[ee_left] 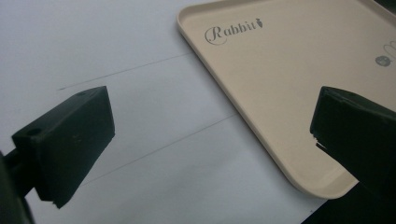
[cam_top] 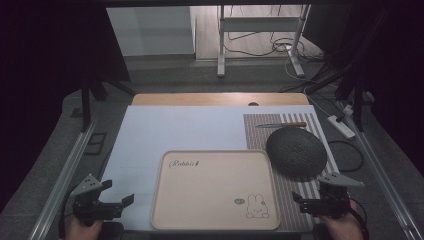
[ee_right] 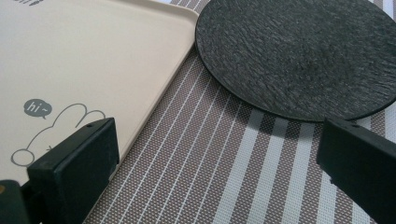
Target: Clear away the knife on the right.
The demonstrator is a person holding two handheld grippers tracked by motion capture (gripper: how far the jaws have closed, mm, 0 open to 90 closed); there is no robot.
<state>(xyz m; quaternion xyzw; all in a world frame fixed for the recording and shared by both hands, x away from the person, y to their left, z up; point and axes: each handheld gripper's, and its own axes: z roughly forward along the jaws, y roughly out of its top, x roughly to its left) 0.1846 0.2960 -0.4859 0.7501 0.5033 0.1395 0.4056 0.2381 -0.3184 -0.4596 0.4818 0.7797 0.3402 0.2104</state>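
Table (cam_top: 150,135) under a white sheet, wooden far edge showing. Beige tray (cam_top: 215,190) with "Rabbit" lettering and a bunny drawing sits near centre, empty, its right edge over the striped placemat (cam_top: 260,131) on the right side. Dark textured round plate (cam_top: 296,151) on that mat, just right of the tray's far right corner, close to the rim; can't tell if touching. Knife (cam_top: 281,125) with reddish handle lies on the mat beyond the plate, apart from it. Left gripper (cam_top: 120,204) at near left, just left of the tray, jaws spread, nothing between them. Right gripper (cam_top: 303,202) at near right over the mat, jaws spread, empty, plate just beyond.
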